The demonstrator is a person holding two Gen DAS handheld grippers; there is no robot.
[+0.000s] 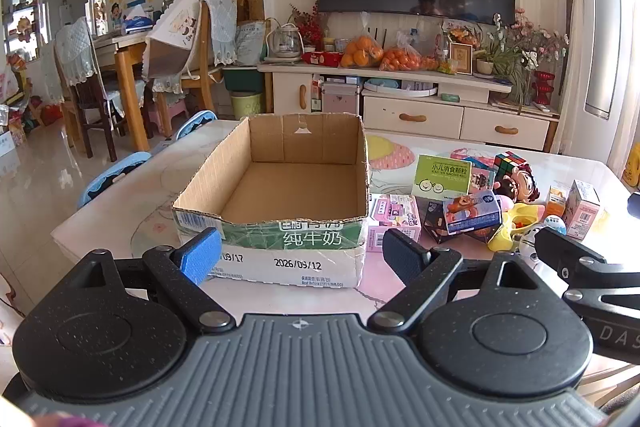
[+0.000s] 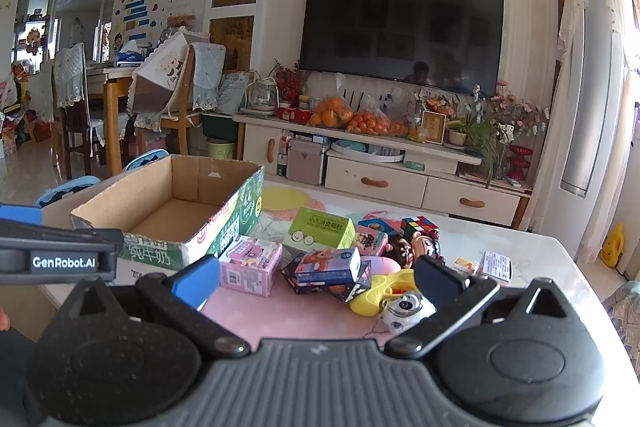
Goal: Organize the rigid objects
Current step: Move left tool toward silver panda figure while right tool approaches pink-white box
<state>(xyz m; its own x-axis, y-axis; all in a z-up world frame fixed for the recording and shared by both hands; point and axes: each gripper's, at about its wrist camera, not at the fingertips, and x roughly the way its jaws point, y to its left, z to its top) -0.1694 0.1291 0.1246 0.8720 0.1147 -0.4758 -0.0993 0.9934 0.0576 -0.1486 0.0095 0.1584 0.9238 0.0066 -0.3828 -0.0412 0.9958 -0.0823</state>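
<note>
Spreading wide and empty, the left gripper (image 1: 302,251) faces the cardboard box (image 1: 280,203), whose long axis runs away from it on the table (image 1: 120,211). The right gripper (image 2: 318,277), equally wide, overlooks a jumble: pink box (image 2: 250,265), green box (image 2: 322,229), Rubik's cube (image 2: 419,227), half-hidden toy camera (image 2: 404,309).
</note>
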